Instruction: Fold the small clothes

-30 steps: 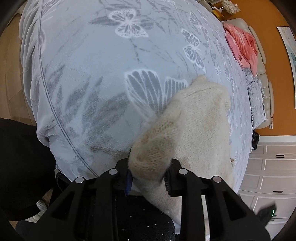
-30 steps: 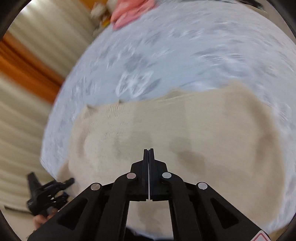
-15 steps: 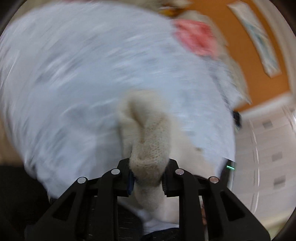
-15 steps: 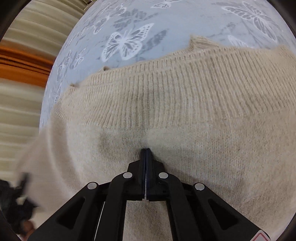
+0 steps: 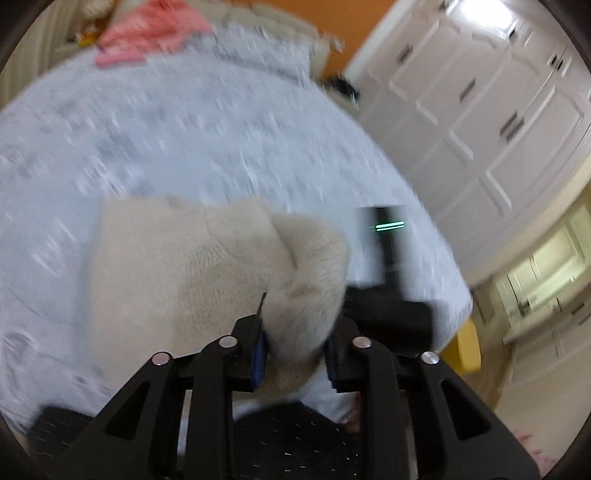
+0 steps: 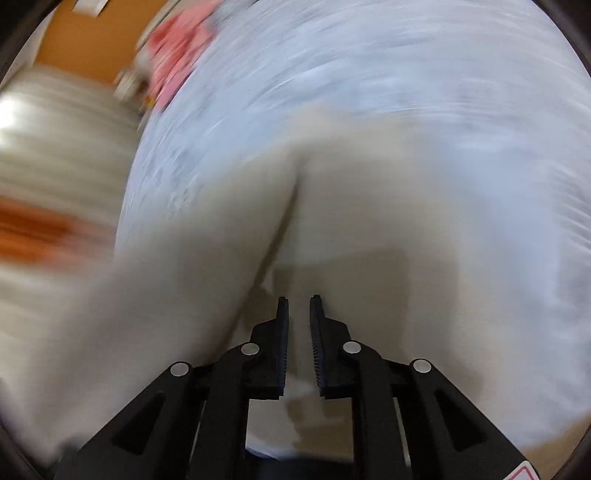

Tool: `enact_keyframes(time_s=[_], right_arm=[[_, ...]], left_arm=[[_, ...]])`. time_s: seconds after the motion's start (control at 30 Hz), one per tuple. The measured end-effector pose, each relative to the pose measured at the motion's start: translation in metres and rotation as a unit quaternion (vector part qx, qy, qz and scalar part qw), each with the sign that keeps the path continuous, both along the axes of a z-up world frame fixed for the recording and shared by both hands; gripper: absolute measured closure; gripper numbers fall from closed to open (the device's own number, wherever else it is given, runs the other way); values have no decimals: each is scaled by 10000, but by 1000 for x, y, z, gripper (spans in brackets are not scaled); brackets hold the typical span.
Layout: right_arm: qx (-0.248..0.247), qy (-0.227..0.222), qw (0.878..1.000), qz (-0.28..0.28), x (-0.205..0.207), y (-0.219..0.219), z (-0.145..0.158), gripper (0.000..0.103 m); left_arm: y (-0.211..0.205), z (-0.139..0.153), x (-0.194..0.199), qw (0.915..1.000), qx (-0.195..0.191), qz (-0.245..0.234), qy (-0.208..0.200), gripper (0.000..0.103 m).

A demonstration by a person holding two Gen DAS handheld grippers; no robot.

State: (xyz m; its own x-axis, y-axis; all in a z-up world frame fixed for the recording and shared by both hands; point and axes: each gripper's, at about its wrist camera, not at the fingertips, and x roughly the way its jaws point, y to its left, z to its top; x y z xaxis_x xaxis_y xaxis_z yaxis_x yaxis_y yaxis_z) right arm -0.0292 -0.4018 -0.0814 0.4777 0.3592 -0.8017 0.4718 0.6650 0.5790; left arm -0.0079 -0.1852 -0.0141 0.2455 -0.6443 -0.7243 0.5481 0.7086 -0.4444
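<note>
Here the left claw (image 5: 295,354) grips a bunched fold of the cream sweater (image 5: 184,266), lying mid-frame on the bed (image 5: 184,140); the right claw (image 6: 298,332), jaws just parted, hovers empty above it.

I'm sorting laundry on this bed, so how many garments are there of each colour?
Cream: 1, the knit sweater
Pink: 1, the pink garment at the far end of the bedspread
Total: 2

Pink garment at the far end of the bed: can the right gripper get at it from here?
Probably not yet: the pink garment lies far beyond the right gripper, which hovers over the cream sweater.
</note>
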Motion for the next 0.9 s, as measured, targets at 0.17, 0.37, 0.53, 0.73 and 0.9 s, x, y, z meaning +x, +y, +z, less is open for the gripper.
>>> enact_keyframes(time_s=[0.17,0.37,0.53,0.73,0.9], right_arm=[[-120,-28,9997,-204,-63,-33,24,52],[615,-174,9976,259,-30,-3,22,28],[1001,256,9936,463,25,20,-1,28],[161,16,9908,1346,63,56,33,88],[-401,-1302,9828,1249,65,31,108,88]], left_arm=[[-6,-21,-33,9984,496,92,-238,50],[45,7,-40,9976,243,555,-345,30],[86,12,-35,9933,461,990,-382,29],[114,8,-36,9888,565,1361,-235,28],[117,9,-35,9898,475,1321,-228,26]])
